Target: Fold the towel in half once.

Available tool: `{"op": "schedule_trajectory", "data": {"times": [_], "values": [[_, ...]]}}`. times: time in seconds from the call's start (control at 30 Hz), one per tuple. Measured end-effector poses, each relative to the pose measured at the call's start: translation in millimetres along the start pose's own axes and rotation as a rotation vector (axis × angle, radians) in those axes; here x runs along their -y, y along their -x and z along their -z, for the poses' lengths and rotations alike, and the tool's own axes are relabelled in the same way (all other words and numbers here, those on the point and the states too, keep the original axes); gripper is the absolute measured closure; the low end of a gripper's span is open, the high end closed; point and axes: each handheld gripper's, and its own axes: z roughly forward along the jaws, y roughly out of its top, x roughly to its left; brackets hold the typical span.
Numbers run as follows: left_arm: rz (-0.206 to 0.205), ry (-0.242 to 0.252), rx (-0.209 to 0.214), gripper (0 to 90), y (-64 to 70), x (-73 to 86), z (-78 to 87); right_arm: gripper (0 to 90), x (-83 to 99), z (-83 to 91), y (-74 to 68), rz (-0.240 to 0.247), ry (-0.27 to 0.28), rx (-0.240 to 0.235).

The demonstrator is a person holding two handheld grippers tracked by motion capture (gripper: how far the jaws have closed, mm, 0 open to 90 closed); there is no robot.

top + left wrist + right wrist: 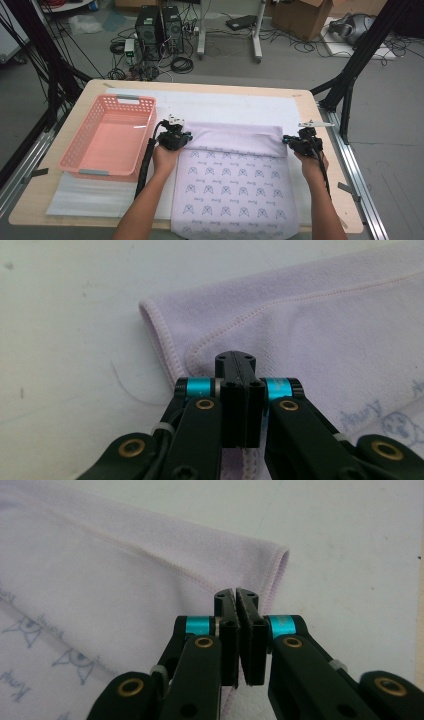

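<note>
The left gripper (235,371) has its two black jaws pressed together on the hem of a lilac towel (320,335), pinching the cloth at the left end of a folded-over band; in the left gripper view the stitched edge runs away from the jaws toward the far right, and the rounded fold of the corner sits just left of the jaw tips. The right gripper (236,602) is likewise clenched on the towel (125,580) at its right edge, the jaws meeting with only a thin slit between them and the hem caught there, the folded corner just beyond the tips. In the high view the left gripper (174,137) and right gripper (299,142) sit at opposite ends of the fold, well apart, each held in a hand with the forearms coming in from the near edge. The towel (235,185) lies flat on the near middle of the table, its far part turned back over itself so a plain lilac band lies across the patterned side, which bears rows of small printed figures. Under it lies a white foam sheet (225,105) that covers most of the wooden table (95,85). A pink plastic basket (95,160) stands on the left, just beside the left gripper.
</note>
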Motion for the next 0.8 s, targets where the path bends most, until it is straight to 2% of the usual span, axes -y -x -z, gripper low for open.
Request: {"op": "schedule_trajectory", "data": {"times": [0.17,0.27,0.3,0.37,0.47,0.53,0.8], "values": [[-0.005,0.006,0.029,89.6,0.3,-0.3,7.7,87.9,4.1,3.4,-1.9,0.002,0.010,-0.010],[0.011,0.051,0.044,89.8,2.9,1.0,17.0,87.9,7.2,7.8,-3.9,0.010,0.016,-0.015],[0.009,0.053,0.049,89.8,3.4,1.9,19.1,87.9,8.4,10.5,-5.2,0.018,0.021,-0.016],[-0.003,0.053,0.049,89.8,4.6,5.7,22.9,87.9,9.7,15.0,-7.6,0.025,0.034,-0.023],[0.018,0.076,0.055,89.8,6.2,11.4,30.8,87.9,12.9,23.5,-12.8,0.043,0.054,-0.027],[0.015,0.088,0.068,89.8,8.8,14.9,37.1,87.9,15.7,28.6,-14.6,0.052,0.059,-0.028],[0.000,0.123,0.112,89.8,19.6,34.0,66.2,88.0,38.1,54.6,-24.7,0.058,0.106,-0.044]]}}
